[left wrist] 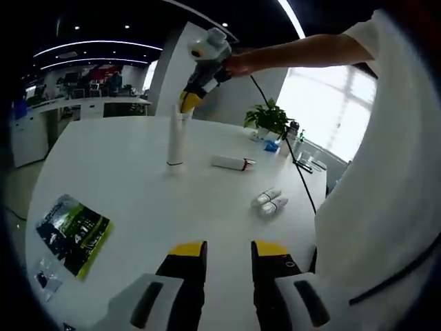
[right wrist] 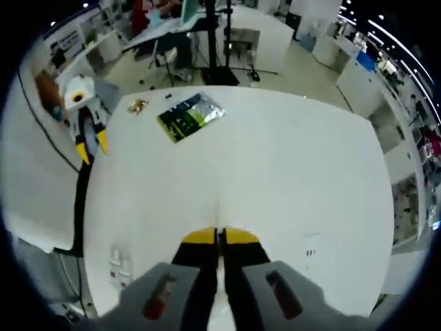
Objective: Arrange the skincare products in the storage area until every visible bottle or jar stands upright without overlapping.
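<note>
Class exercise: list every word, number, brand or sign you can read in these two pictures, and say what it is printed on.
No text can be read.
Green and black packet on the table: has print, too blurred to read.
Two small bottles lying down: labels too small.
Tube lying down: no legible marking.
Upright tube in the right gripper: plain.

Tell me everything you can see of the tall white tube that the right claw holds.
The tall white tube stands upright on the white table, a slim, plain cylinder that looks like plastic. Its base rests on the table and casts a small shadow. The right claw, with yellow tips, grips its top from above. Nothing else touches it.
</note>
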Tool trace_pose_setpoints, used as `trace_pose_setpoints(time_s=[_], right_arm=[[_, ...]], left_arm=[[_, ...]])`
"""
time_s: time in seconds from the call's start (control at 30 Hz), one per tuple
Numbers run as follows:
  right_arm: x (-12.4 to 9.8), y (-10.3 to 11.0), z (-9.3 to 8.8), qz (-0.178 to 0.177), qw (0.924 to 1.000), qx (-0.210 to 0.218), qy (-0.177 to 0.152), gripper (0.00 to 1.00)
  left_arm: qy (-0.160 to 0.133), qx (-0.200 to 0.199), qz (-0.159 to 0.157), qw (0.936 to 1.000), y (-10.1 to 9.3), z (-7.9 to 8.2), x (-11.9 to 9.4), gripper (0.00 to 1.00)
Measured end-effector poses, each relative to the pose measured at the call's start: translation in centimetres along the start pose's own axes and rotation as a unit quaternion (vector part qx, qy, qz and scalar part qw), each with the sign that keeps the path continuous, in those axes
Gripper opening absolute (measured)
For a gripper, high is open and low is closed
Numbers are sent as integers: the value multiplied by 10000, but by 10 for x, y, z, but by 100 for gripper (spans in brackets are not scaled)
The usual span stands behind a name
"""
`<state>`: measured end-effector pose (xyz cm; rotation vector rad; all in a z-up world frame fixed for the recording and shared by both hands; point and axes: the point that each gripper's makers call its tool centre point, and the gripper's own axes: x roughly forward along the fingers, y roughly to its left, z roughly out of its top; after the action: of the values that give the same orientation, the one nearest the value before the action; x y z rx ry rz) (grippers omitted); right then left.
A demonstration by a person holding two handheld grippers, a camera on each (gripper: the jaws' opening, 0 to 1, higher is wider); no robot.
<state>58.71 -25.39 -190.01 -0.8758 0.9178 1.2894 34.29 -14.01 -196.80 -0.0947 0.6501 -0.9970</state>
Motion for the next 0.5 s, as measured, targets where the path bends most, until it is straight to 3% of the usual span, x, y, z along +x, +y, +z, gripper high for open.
trace_pose_setpoints(time_s=[0.17, 0.5], right_arm=[[-1, -1, -2, -4, 10000, -39, 23, 0], [-18, 3, -35, 74, 9996, 134, 232, 0]], left_arm=[[27, -16, 29, 10000, -1, -3, 1, 26], [23, 20, -17, 10000, -8, -1, 10, 26]])
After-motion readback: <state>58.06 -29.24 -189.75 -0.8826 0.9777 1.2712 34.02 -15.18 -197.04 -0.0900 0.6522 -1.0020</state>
